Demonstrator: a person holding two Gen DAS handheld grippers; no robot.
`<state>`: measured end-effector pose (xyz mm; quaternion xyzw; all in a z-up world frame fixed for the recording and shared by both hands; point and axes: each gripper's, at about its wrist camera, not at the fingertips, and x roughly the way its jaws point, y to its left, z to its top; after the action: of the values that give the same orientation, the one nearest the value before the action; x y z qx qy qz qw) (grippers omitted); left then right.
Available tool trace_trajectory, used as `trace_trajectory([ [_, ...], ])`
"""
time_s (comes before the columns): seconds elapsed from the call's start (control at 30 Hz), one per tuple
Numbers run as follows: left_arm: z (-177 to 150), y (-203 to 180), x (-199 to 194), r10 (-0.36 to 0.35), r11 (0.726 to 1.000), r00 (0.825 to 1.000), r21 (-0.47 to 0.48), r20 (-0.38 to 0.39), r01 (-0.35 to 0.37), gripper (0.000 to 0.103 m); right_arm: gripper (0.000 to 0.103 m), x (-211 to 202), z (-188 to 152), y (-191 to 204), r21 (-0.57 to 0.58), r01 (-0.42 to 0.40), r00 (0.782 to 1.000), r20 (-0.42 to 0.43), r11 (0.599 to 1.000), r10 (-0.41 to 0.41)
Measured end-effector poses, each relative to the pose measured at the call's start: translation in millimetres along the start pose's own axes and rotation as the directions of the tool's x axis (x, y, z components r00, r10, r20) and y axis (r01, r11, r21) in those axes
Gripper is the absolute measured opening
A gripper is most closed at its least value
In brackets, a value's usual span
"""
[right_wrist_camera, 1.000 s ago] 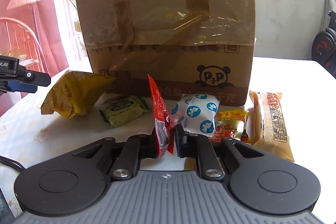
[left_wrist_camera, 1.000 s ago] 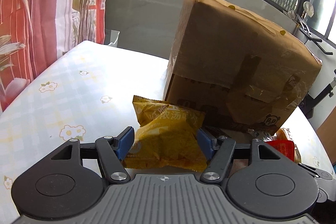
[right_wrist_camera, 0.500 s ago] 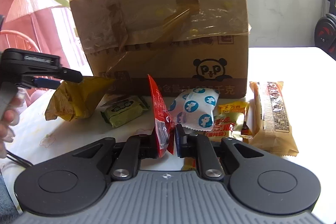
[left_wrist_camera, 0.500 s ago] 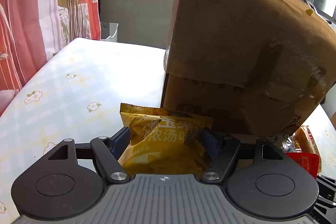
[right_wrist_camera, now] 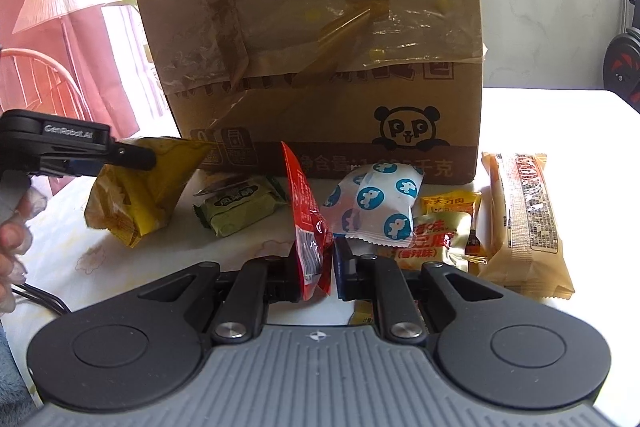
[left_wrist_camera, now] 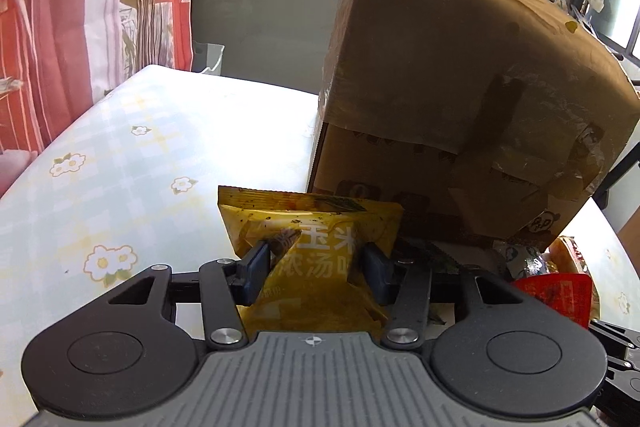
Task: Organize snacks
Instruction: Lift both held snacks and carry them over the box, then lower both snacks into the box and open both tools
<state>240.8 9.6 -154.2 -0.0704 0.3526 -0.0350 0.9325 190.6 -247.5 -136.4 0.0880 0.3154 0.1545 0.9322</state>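
A yellow snack bag lies on the table in front of a big taped cardboard box. My left gripper has its jaws closing on this bag, and both blue pads dent its sides. The right wrist view shows the same bag crumpled in the left gripper at the far left. My right gripper is shut on a red snack packet, which stands upright between the pads in front of the box.
Along the box's foot lie a green packet, a white pouch with blue dots, small yellow sachets and a long tan pack. A flowered tablecloth spreads to the left. A person's hand shows at the left edge.
The left jaws have drawn in from beside the yellow bag and now squeeze it. The left gripper has come further into the right wrist view. The right gripper still holds the red packet.
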Motion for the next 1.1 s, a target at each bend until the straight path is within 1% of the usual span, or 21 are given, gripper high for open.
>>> trace_trajectory([
  [0.07,-4.2,1.6,-7.5,-0.016,1.000,1.000,-0.013,-0.001,0.016,0.048,0.015,-0.4,0.1,-2.1,0.014,-0.002,1.000,-0.001,1.000,0.002],
  [0.37,-10.0,0.4,-23.0,-0.061,0.998,0.998,-0.028,0.020,0.062,0.047,0.015,-2.4,0.2,-3.7,0.027,-0.001,1.000,0.005,1.000,0.001],
  [0.63,-5.7,-8.1,-45.5,-0.084,0.997,0.993,0.007,0.078,0.083,0.047,0.015,-9.2,0.1,-0.7,0.013,0.019,1.000,0.025,1.000,-0.019],
  [0.77,3.3,-8.2,-65.1,-0.086,0.996,0.987,0.028,0.135,0.083,0.047,0.015,-21.9,9.1,0.4,0.000,0.033,0.998,0.044,0.999,-0.033],
  [0.83,12.4,-10.4,-76.7,-0.087,0.996,0.981,0.044,0.175,0.080,0.047,0.015,-32.9,19.7,-1.7,0.013,0.027,0.997,0.075,1.000,-0.028],
  [0.9,24.0,-13.2,-88.6,-0.100,0.994,0.970,0.057,0.223,0.089,0.047,0.015,-44.8,34.5,-2.2,0.019,0.017,0.993,0.118,1.000,-0.019],
  [0.97,37.6,-16.1,-99.4,-0.125,0.992,0.955,0.064,0.270,0.112,0.047,0.015,-56.6,53.1,-0.9,0.009,0.012,0.986,0.167,1.000,-0.013],
  [1.03,54.8,-20.7,-108.4,-0.166,0.986,0.937,0.072,0.307,0.151,0.047,0.015,-68.6,72.2,6.1,-0.048,0.030,0.974,0.224,0.998,-0.019],
  [1.1,73.0,-27.5,-113.8,-0.210,0.978,0.917,0.082,0.339,0.194,0.047,0.015,-81.0,92.8,10.7,-0.086,0.009,0.959,0.282,0.996,0.016],
])
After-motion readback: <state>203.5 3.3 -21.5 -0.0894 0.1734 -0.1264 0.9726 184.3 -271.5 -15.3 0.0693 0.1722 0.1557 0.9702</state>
